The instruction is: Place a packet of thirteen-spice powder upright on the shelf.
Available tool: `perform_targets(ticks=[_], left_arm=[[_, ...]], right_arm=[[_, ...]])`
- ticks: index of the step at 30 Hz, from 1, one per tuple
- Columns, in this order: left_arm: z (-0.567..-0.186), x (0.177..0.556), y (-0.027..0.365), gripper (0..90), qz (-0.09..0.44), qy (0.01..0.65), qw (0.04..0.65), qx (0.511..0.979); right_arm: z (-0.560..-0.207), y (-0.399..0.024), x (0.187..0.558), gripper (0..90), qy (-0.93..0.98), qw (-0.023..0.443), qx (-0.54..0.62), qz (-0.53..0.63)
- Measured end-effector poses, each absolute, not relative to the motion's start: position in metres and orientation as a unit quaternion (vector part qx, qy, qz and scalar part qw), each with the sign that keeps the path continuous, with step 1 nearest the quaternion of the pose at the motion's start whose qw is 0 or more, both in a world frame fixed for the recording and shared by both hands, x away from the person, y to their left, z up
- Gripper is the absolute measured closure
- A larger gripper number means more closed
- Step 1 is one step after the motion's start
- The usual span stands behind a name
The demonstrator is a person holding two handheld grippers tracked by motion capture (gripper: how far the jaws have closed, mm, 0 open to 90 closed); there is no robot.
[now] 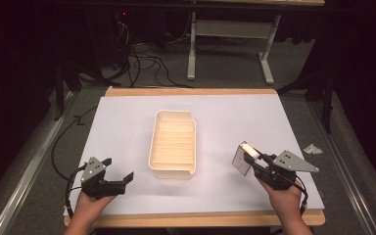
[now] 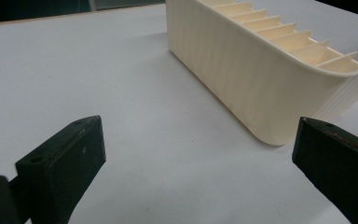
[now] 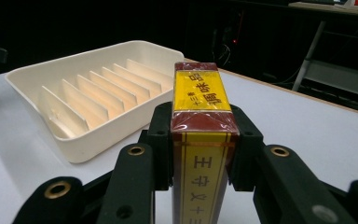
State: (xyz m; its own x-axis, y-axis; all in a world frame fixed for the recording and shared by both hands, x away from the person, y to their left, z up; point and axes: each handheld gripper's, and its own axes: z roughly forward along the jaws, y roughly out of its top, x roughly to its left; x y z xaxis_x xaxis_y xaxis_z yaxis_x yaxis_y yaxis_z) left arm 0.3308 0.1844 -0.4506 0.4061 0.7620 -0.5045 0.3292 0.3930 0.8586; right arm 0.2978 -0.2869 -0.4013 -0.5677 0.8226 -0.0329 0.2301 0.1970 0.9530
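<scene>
The right hand-held gripper [image 3: 200,144] pinches a yellow-and-red box [image 3: 200,121] at four o'clock from the cream slotted tray [image 1: 173,144] mid-worktop [image 1: 127,122]; the left hand-held gripper [image 1: 120,172], spread, hovers at seven o'clock

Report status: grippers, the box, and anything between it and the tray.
Right gripper shut on yellow-and-red box, right of slotted tray. Left gripper open, empty, left of tray. Nothing lies between box and tray.

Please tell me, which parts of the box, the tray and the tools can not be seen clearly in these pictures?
- Box: sides hidden by the right tool pads, bottom cut off in right gripper view; print too small in high view.
- Tray: far end cut off in left gripper view.
- Left tool: body cut off there.
</scene>
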Motion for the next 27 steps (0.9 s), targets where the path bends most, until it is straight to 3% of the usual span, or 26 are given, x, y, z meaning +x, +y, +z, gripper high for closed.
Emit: perform_targets(ticks=[27], left_arm=[[-0.451, 0.329, 0.181, 3.4, 0.162, 0.506, 0.651, 0.542]], right_arm=[[-0.387, -0.258, 0.343, 67.9, 0.742, 0.231, 0.332, 0.535]])
